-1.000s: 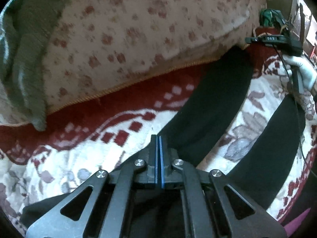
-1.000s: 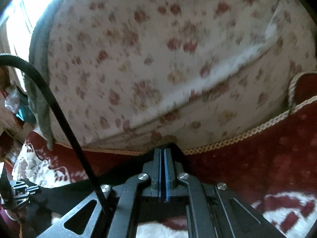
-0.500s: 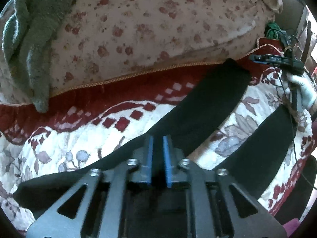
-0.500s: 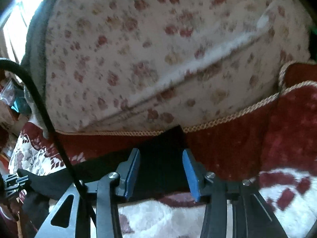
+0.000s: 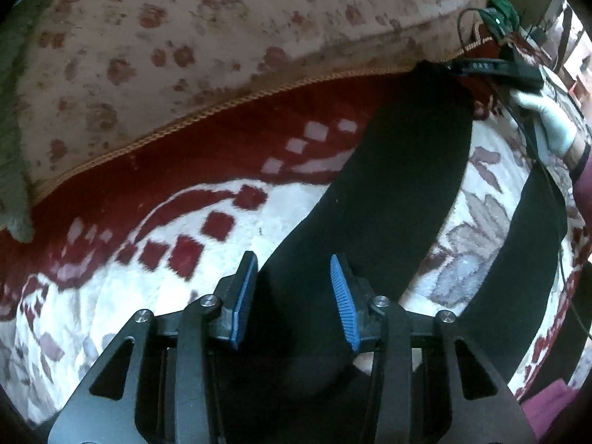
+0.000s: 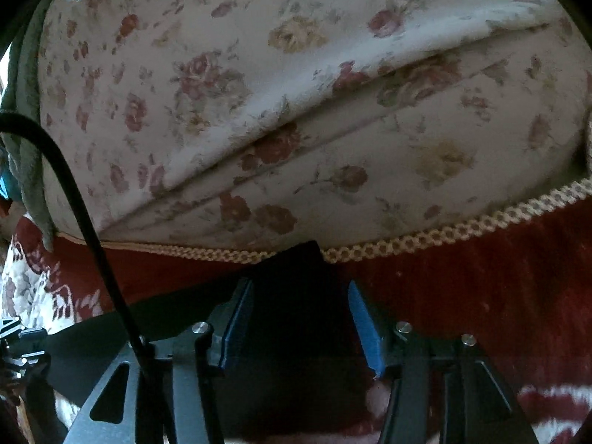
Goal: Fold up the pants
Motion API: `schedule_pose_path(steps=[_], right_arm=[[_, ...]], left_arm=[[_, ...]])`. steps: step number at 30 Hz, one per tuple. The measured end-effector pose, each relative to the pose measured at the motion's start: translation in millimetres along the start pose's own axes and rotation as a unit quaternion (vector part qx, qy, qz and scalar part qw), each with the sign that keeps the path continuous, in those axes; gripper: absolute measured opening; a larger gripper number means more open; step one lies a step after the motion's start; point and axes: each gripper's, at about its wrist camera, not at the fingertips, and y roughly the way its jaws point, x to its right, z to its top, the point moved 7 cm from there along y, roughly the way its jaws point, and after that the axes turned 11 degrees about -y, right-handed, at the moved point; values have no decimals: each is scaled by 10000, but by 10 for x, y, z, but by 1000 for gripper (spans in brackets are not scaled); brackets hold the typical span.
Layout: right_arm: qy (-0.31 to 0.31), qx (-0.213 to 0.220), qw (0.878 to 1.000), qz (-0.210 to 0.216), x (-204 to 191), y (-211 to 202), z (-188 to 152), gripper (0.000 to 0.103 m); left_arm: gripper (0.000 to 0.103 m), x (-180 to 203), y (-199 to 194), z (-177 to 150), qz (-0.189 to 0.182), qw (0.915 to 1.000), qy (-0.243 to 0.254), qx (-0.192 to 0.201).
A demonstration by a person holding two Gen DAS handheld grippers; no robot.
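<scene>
Black pants (image 5: 399, 185) lie spread on a red and white patterned blanket (image 5: 122, 296), the two legs apart. In the left wrist view my left gripper (image 5: 294, 288) points down over one leg. Its jaws are opening, with the black cloth below the blue pads (image 5: 242, 296) and no pad pressing on it. In the right wrist view my right gripper (image 6: 299, 318) hovers over that leg's end (image 6: 296, 277), next to the cord trim. Its jaws are opening too, around the cloth without gripping it. A gloved hand (image 5: 544, 122) holds the right gripper (image 5: 495, 70).
A big floral cushion (image 6: 259, 92) rises just behind the pants, edged by a braided cord (image 6: 444, 236). A grey-green towel (image 5: 11, 129) hangs over its left side. A black cable (image 6: 85, 214) crosses the right wrist view at the left. The left gripper (image 6: 18, 344) shows at the lower left.
Both grippers were shut a second ago and their jaws now stand apart. Both have come down closer to the pants and the blanket.
</scene>
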Motion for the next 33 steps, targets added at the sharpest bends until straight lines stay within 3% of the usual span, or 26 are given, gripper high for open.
schedule_pose_path(steps=[4,5,6,7,10,24,29,33], right_arm=[[-300,-98,9994,-118,-86,162,30,47],[-376,-74,9990,-225,-91,175,39,34],[-415,-38,9988,-274,-102,173,51,24],[-393,33,9991,-125,-129,157,72,7],[-371,127,9992,-38,-212,89,98,7],[-578,1325,9889,343,-419,-1393,71,6],[-843,1693,9814,338,-553,-1948,-254,6],[-987,1672,9804,342,-681,-2109,-597,6]], left_arm=[[44,56,87,29,-20,9999,109,-36],[43,69,92,42,-5,9999,143,5],[31,88,101,50,17,9998,191,28],[20,118,109,51,-4,9997,238,34],[8,201,99,59,248,9988,375,186],[4,434,-751,-158,359,9916,271,1209],[4,588,-1131,-510,375,9867,289,1557],[4,775,-1193,-943,303,9862,264,1604]])
